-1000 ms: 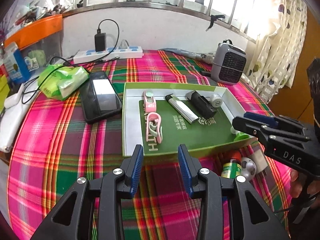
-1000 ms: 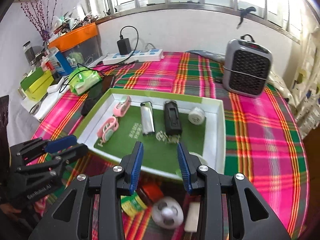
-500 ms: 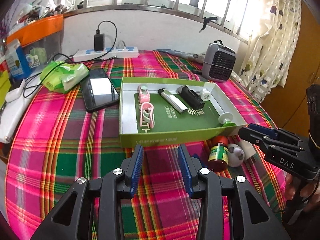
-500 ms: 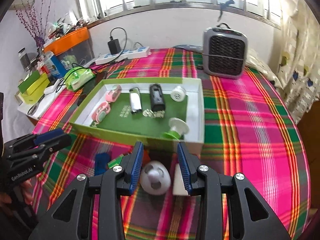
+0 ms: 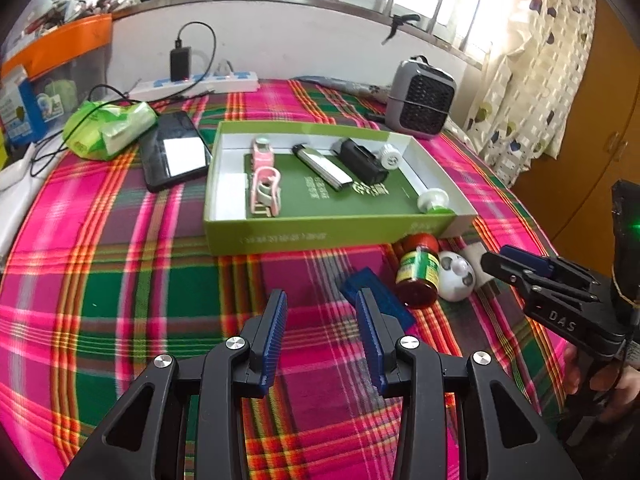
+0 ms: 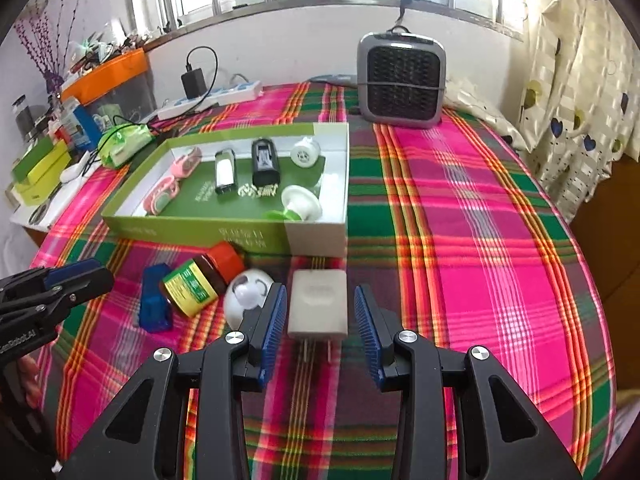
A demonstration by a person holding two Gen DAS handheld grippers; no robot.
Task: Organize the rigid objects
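Straddling the white plug adapter (image 6: 318,307), the right gripper (image 6: 320,320) has its jaws spread wide with nothing held — the adapter lies flat on the plaid tablecloth (image 6: 480,240) between the blue pads, prongs pointing toward the camera. To take it well, I judge the pads should close squarely on its two flat side faces, kept low enough to catch the body rather than the prongs, and clear of the white egg-shaped gadget (image 6: 248,290) just to its left, which looks round enough to roll if nudged.

The left gripper (image 5: 320,320) hovers over bare cloth, jaws likewise apart and empty, with the blue case (image 5: 376,300) just beyond its right pad.

Farther off sits the green box lid (image 6: 192,234), serving as the tray. Inside lie two pink clips (image 5: 265,184) at the left, a silver lighter (image 5: 322,166), a black rectangular device (image 5: 364,162), a small white round piece (image 5: 389,157) in the far right corner and a white-and-green suction piece (image 5: 434,202) at the near right.

Still outside, close to the tray's near wall, rest the red-capped jar (image 6: 202,276) on its side, the egg gadget, the case and the adapter — four things left, by my reckoning.
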